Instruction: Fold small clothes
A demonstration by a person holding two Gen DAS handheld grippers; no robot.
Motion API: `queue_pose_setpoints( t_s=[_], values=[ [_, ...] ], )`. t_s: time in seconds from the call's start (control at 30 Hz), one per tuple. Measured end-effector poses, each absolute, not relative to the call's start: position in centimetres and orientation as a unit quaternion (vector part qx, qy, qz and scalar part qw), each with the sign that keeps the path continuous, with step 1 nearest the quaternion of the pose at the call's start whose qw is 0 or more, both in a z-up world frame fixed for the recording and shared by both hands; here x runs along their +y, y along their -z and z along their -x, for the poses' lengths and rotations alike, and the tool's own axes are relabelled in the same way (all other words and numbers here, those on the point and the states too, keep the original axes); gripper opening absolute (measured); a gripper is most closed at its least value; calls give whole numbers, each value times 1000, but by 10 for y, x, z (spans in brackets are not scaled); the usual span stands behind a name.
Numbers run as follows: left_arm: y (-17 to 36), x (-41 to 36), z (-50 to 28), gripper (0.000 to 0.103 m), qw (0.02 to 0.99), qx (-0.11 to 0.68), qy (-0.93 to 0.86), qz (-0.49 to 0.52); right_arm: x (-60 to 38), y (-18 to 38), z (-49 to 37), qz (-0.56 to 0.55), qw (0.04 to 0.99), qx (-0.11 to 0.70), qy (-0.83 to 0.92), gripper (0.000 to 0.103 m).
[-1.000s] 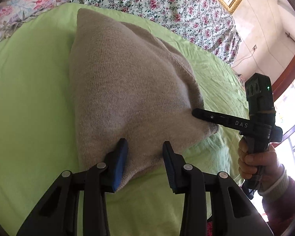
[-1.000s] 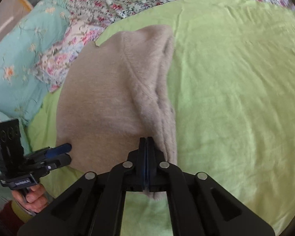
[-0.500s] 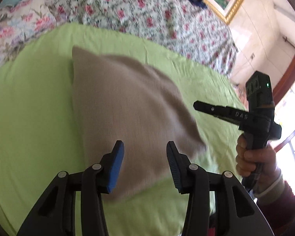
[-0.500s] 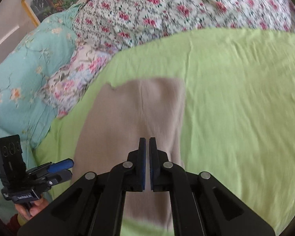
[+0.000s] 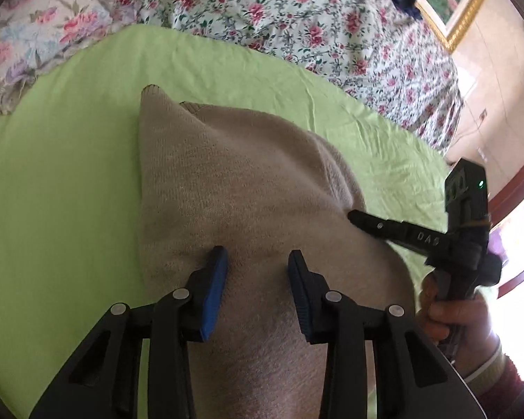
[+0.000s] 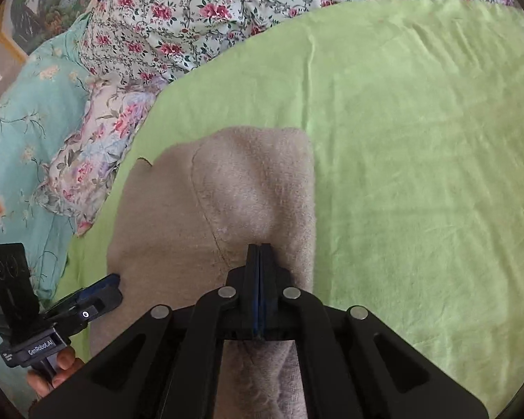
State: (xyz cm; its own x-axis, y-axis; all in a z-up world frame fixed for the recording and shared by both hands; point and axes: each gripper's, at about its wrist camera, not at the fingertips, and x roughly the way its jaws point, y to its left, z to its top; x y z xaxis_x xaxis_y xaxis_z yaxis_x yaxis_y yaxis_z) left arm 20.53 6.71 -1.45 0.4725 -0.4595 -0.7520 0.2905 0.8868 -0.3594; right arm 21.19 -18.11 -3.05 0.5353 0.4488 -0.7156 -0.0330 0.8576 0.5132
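Observation:
A folded beige knit garment [image 5: 248,188] lies on the green sheet [image 5: 52,209]. My left gripper [image 5: 256,258] is open, its fingers pressed down on the garment's near part. My right gripper [image 6: 259,249] is shut with nothing between its pads, its tip resting on the fleecy folded part of the garment [image 6: 255,188]. The right gripper also shows in the left wrist view [image 5: 353,215] at the garment's right edge. The left gripper shows in the right wrist view [image 6: 108,284] at the garment's left edge.
Floral bedding [image 5: 297,10] is bunched along the far edge of the green sheet. A teal flowered quilt [image 6: 24,132] lies to the left. A framed picture [image 5: 454,7] hangs on the wall at the back right. The green sheet [image 6: 419,160] stretches to the right of the garment.
Both grippers lifted away from the garment and have come back down onto it. The right gripper opened slightly half a second ago and is shut again. The left stayed open.

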Motion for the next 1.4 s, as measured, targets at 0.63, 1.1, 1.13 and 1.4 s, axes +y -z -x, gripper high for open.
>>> queue_pose_setpoints(
  t_s=[0.63, 1.1, 1.13, 1.4],
  values=[
    [10, 68, -122, 39, 849, 457, 251, 86, -175, 9, -128, -178, 854, 458, -168, 4],
    [21, 86, -63, 42, 846, 466, 238, 103, -191, 8, -67, -168, 851, 471, -162, 7],
    [16, 86, -60, 42, 849, 462, 234, 102, -191, 3, -64, -168, 852, 468, -164, 10],
    [-14, 99, -26, 79, 878, 444, 170, 55, -182, -29, -21, -138, 868, 443, -174, 43]
  ],
)
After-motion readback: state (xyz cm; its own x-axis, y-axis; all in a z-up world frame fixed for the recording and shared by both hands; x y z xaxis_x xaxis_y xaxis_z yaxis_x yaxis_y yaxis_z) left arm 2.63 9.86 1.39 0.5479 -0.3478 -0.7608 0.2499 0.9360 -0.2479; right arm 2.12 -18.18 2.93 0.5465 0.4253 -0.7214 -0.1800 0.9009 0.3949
